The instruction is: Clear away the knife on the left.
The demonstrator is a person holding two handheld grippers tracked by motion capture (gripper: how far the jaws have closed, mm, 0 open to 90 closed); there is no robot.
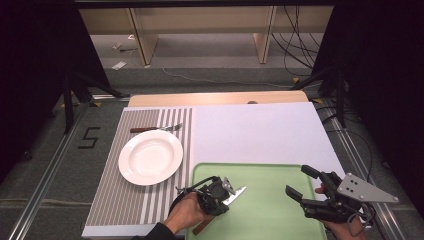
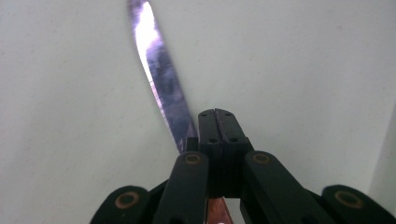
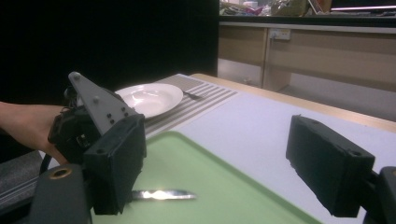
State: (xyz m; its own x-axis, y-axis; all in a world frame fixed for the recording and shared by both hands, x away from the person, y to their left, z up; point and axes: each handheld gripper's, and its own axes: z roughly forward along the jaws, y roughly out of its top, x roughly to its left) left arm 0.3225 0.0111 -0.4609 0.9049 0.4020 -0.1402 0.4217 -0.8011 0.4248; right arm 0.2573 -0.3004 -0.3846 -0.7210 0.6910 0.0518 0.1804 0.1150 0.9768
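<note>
— Steel blade poking out past shut pads: the left claw (image 2: 215, 122) had closed at the knife (image 2: 159, 79) where blade met wooden handle, though whether the pads truly pinched it I couldn't tell.

— Then lifting slowly and level seemed wise, in case it pivoted. Where did it lie?

— On the green tray (image 1: 265, 210), near its left edge at the worktop's near side, blade pointing away from the claw. The right claw (image 1: 306, 181) hung wide open, empty, over the tray's right edge.

A white plate (image 1: 150, 157) sits on a striped mat (image 1: 107, 200). A fork (image 1: 156, 129) lies on the mat just behind the plate.
</note>
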